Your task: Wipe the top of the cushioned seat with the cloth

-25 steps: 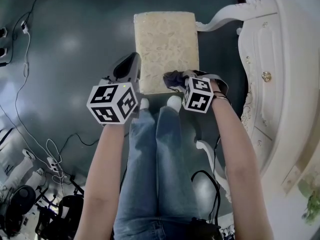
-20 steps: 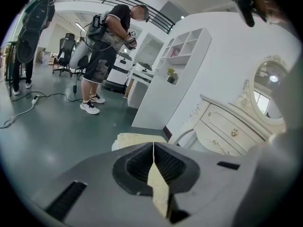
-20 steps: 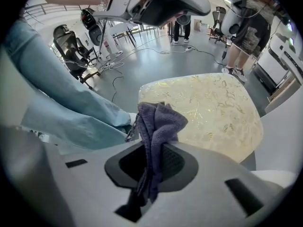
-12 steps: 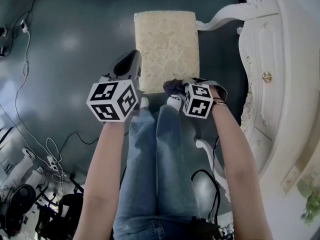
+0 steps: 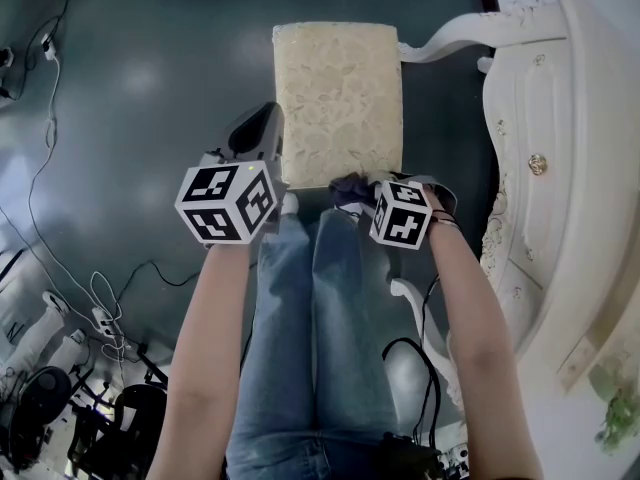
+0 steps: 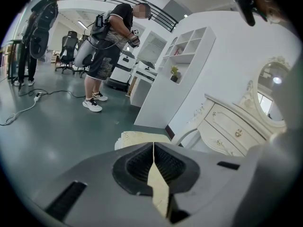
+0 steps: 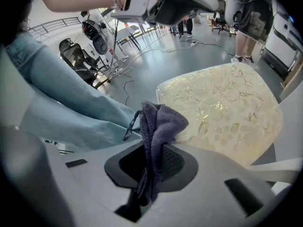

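Note:
The cushioned seat (image 5: pixel 337 100) is a cream, gold-patterned rectangle on the dark floor ahead of my legs; it also fills the right of the right gripper view (image 7: pixel 222 110). My right gripper (image 5: pixel 352 184) is shut on a dark purple cloth (image 7: pixel 156 126), whose bunched end hangs over the seat's near edge (image 5: pixel 345 182). My left gripper (image 5: pixel 262 133) hovers beside the seat's left edge, jaws pressed together with nothing between them (image 6: pixel 153 161). A corner of the seat (image 6: pixel 139 138) peeks above those jaws.
A white ornate dressing table (image 5: pixel 560 148) runs down the right, its curved leg (image 5: pixel 450 36) beside the seat's far right corner. Cables (image 5: pixel 50 168) trail over the floor at left. A person (image 6: pixel 106 46) stands in the distance by white shelving (image 6: pixel 177 65).
The right gripper with the cloth has drawn back along the seat toward its near edge. The left gripper has stayed in place.

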`<state>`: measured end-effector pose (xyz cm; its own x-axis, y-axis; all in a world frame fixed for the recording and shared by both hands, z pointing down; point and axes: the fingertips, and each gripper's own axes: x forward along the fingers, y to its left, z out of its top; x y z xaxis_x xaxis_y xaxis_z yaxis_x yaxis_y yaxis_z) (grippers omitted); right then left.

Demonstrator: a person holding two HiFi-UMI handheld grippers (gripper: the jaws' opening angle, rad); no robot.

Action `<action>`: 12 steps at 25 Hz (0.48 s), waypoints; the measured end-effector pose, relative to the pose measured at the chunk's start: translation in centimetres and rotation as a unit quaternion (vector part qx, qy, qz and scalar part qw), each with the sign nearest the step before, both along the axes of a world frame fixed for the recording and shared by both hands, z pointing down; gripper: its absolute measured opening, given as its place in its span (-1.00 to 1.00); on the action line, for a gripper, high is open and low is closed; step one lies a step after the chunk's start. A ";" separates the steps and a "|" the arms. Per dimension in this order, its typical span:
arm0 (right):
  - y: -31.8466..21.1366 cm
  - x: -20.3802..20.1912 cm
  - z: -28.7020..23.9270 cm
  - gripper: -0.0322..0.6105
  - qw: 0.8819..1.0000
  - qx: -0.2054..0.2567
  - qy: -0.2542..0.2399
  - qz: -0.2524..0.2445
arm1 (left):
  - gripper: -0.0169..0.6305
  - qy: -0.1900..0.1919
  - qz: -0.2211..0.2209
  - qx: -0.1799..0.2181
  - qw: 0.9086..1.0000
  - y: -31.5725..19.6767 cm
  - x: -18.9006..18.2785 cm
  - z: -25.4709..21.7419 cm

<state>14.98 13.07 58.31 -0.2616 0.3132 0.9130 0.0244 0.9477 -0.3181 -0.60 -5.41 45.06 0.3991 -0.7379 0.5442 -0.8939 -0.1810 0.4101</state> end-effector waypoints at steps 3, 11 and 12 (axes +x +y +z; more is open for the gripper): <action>-1.3 -0.2 -1.6 -0.79 1.000 0.014 -0.016 0.020 | -0.93 0.003 -0.010 0.001 1.000 -0.4 -0.7 -0.2; -8.4 -2.5 -5.6 -0.79 0.984 0.060 -0.092 0.142 | -0.93 0.003 -0.019 0.001 1.000 -1.4 -2.1 -0.2; -9.9 -2.8 -6.0 -0.79 0.978 0.072 -0.104 0.167 | -0.93 0.002 -0.021 0.001 1.000 -1.5 -2.4 -0.1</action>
<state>12.15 3.14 52.36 -0.5129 0.0507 0.8569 -0.2441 0.9484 -0.2022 -2.96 -6.88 44.91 0.3708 -0.7548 0.5411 -0.8987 -0.1447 0.4140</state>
